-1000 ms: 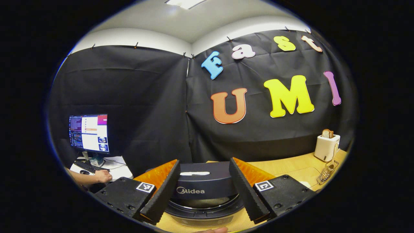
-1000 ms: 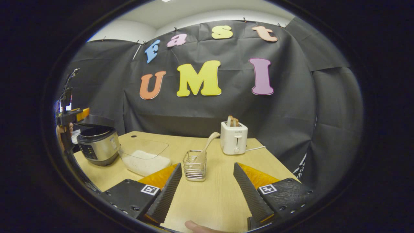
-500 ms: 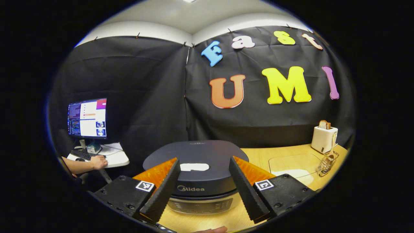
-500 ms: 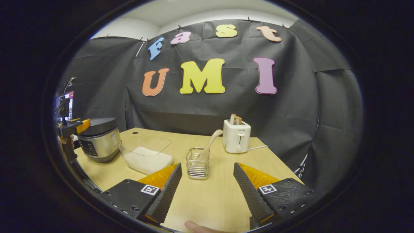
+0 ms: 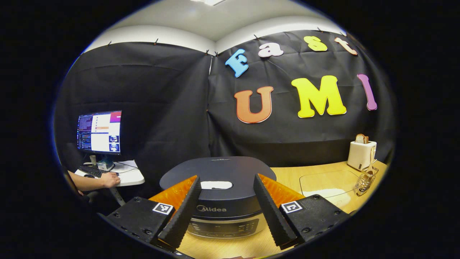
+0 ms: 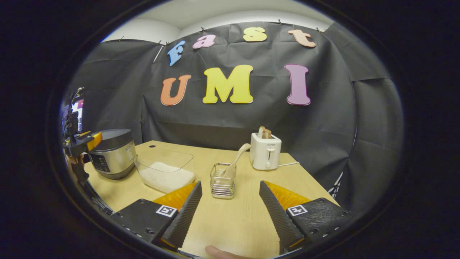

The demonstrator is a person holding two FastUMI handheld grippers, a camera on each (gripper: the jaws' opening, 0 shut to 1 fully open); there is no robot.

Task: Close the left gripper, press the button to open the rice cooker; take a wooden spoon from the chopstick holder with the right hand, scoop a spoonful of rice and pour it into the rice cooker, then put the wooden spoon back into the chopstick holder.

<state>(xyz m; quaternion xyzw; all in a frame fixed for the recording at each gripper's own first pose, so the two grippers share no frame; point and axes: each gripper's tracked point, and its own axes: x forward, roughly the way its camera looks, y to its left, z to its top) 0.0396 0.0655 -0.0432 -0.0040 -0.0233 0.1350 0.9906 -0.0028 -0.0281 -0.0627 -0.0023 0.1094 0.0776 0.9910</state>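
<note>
In the left gripper view, far to your left, a lit computer monitor (image 5: 99,132) stands on a small white side desk (image 5: 122,175), and a person's hand (image 5: 110,179) rests there by a keyboard. Your left gripper (image 5: 223,210) has its two black ribbed fingers spread wide, holding nothing. Between them sits the round rice cooker with a dark grey lid and silver body (image 5: 219,196), its lid down flat. The white oblong button (image 5: 216,185) on the lid lies in the gap between the fingertips; you cannot tell whether either finger touches the cooker. To the right, on the light wooden table (image 5: 287,174), lies the clear shallow tray holding white rice (image 5: 329,187). Past it stands the wire chopstick holder (image 5: 366,178), with the pale wooden spoon (image 5: 370,163) leaning out of it, just in front of a white toaster with bread in its slots (image 5: 361,154).

In the right gripper view, your left gripper (image 6: 84,141) shows at the far left, just beside the rice cooker (image 6: 113,154). The rice tray (image 6: 165,172) sits right of the cooker. The chopstick holder (image 6: 222,180) stands near the table's middle, the spoon (image 6: 237,158) tilted up toward the toaster (image 6: 266,153). Your right gripper (image 6: 230,212) hovers over the table's near edge, jaws wide apart and empty, well short of the holder.
</note>
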